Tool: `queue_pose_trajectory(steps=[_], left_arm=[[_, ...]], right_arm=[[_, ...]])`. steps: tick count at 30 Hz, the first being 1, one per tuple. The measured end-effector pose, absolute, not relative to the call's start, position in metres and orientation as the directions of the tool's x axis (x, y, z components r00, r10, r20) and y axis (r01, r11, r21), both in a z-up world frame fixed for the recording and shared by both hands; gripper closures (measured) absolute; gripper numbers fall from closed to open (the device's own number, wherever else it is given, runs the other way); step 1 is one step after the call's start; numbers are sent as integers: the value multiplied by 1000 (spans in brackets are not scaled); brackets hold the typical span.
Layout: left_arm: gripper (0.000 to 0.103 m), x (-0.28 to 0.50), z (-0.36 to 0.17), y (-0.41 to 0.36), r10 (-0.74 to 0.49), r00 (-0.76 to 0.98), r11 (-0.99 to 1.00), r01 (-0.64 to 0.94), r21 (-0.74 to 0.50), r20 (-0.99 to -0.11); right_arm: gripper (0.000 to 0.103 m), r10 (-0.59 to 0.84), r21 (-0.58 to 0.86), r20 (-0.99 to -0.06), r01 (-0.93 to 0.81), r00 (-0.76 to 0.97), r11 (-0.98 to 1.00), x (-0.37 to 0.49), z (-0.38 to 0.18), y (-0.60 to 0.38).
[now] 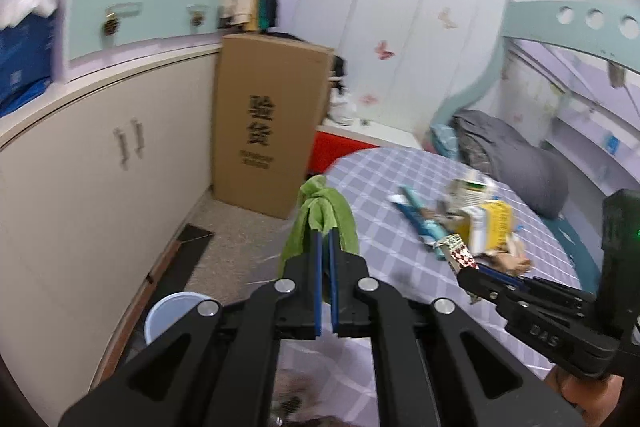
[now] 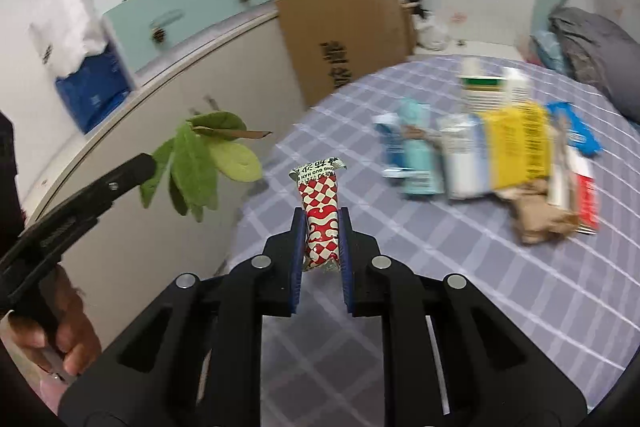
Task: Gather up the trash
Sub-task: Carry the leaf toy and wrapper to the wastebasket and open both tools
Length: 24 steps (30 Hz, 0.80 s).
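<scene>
My left gripper (image 1: 324, 239) is shut on a bunch of green leaves (image 1: 320, 211), held up beyond the left edge of the bed; the leaves also show in the right wrist view (image 2: 196, 163). My right gripper (image 2: 320, 227) is shut on a red-and-white patterned wrapper (image 2: 320, 211), held above the checked bedspread (image 2: 440, 267); the wrapper also shows in the left wrist view (image 1: 458, 251). A heap of trash lies on the bed: a yellow packet (image 2: 516, 147), blue and white wrappers (image 2: 416, 151), crumpled brown paper (image 2: 540, 211).
A blue-rimmed bin (image 1: 172, 315) stands on the floor below my left gripper. A tall cardboard box (image 1: 268, 123) stands by the white cabinet (image 1: 100, 167). A grey quilt (image 1: 516, 155) lies at the far end of the bed.
</scene>
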<state>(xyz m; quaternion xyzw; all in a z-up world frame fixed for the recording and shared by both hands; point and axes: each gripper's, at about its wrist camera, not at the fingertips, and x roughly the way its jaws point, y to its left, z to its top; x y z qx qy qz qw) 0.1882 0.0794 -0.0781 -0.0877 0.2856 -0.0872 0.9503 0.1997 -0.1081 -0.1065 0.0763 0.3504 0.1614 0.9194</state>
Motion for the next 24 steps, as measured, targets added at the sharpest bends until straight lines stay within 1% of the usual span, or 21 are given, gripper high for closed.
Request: queue_pose_trajectory(steps=[5, 11, 15, 23, 24], left_arm=[[100, 190, -99, 129, -143, 812, 975, 16, -223, -566], [100, 196, -139, 185, -58, 769, 972, -103, -213, -637], [100, 205, -171, 223, -16, 723, 960, -181, -212, -690], [100, 228, -240, 286, 50, 613, 926, -324, -193, -788], [100, 231, -249, 293, 56, 597, 922, -338, -187, -800]], right_arm=[[87, 439, 280, -633, -340, 637, 898, 217, -116, -43], [87, 497, 280, -672, -433, 549, 857, 237, -144, 40], [87, 498, 264, -712, -469, 495, 843, 250, -171, 88], [87, 466, 236, -772, -486, 431, 841, 289, -226, 147], [84, 464, 232, -775, -489, 429, 841, 295, -234, 154]])
